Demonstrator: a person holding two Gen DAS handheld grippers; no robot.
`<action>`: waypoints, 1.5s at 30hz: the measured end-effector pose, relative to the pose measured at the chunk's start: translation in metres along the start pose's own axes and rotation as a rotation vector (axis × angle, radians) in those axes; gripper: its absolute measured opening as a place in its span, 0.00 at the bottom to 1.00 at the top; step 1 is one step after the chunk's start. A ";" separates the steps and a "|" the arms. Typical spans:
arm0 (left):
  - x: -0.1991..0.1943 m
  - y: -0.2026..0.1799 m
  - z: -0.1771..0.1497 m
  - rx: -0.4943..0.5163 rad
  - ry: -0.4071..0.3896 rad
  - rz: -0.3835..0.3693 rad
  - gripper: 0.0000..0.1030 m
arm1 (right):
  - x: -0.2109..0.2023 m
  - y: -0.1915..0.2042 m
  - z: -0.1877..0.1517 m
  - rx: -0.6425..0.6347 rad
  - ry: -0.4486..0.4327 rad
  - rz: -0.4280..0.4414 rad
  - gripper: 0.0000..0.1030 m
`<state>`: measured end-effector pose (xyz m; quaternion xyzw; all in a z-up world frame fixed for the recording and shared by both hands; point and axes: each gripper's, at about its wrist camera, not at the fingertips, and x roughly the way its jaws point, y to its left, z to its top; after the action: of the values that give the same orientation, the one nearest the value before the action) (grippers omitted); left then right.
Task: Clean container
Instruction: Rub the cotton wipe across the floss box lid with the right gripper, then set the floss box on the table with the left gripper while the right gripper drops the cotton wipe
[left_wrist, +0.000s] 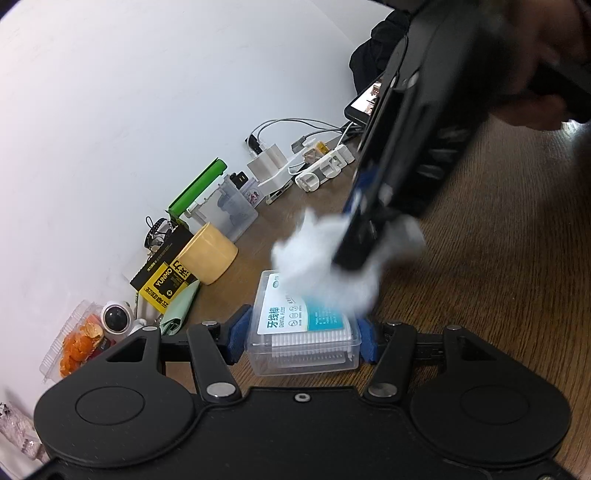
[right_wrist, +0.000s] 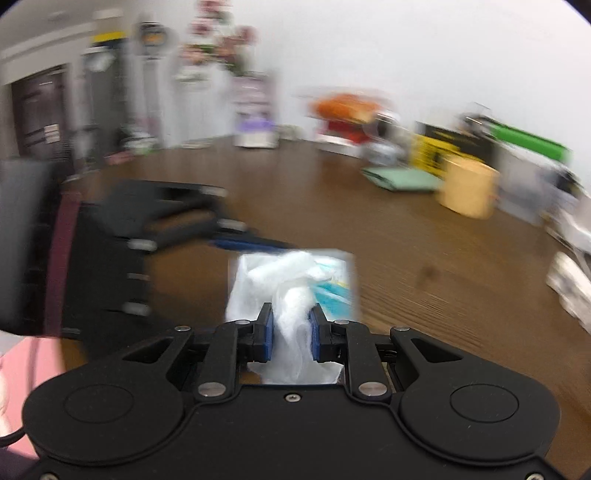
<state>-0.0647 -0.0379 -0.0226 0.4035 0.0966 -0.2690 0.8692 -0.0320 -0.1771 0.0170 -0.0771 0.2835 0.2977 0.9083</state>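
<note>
1. On the brown wooden table (left_wrist: 480, 295), near its middle, the clear dental floss box (left_wrist: 303, 332) lies flat with its teal-and-white label up; this is the container to be cleaned.
2. The left gripper (left_wrist: 301, 338) is clamped on the box, one blue pad against each side wall, so the box is pinned against the tabletop.
3. The right gripper (right_wrist: 291, 328) is clenched on a crumpled white tissue (right_wrist: 291, 321), which hangs past its fingertips and presses on the far half of the lid; from the left wrist view the wad (left_wrist: 325, 266) covers that end of the label.
4. Both views are smeared by motion, so how firmly the tissue bears on the lid is, I judge, hard to tell.
5. To wipe well: keep the left grip steady and low, draw the tissue in straight strokes along the lid, and keep the right fingertips off the plastic so that only tissue rubs.
6. Further out, against the white wall, stand a beige cup (left_wrist: 212, 254), a yellow-and-black package (left_wrist: 166, 284) and a power strip (left_wrist: 325, 170), all well apart from the box.
</note>
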 end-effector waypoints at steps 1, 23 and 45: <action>0.001 0.002 0.000 -0.010 0.004 -0.004 0.55 | 0.001 -0.011 -0.001 0.026 0.001 -0.062 0.19; 0.153 0.162 0.005 -0.821 0.344 0.239 0.55 | -0.053 -0.041 -0.020 0.158 -0.110 -0.143 0.20; 0.101 0.180 0.007 -0.969 0.382 0.244 0.94 | -0.024 -0.083 0.039 0.224 -0.170 -0.216 0.20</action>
<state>0.1174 0.0130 0.0602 0.0060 0.3189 -0.0124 0.9477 0.0190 -0.2440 0.0607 0.0199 0.2269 0.1707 0.9586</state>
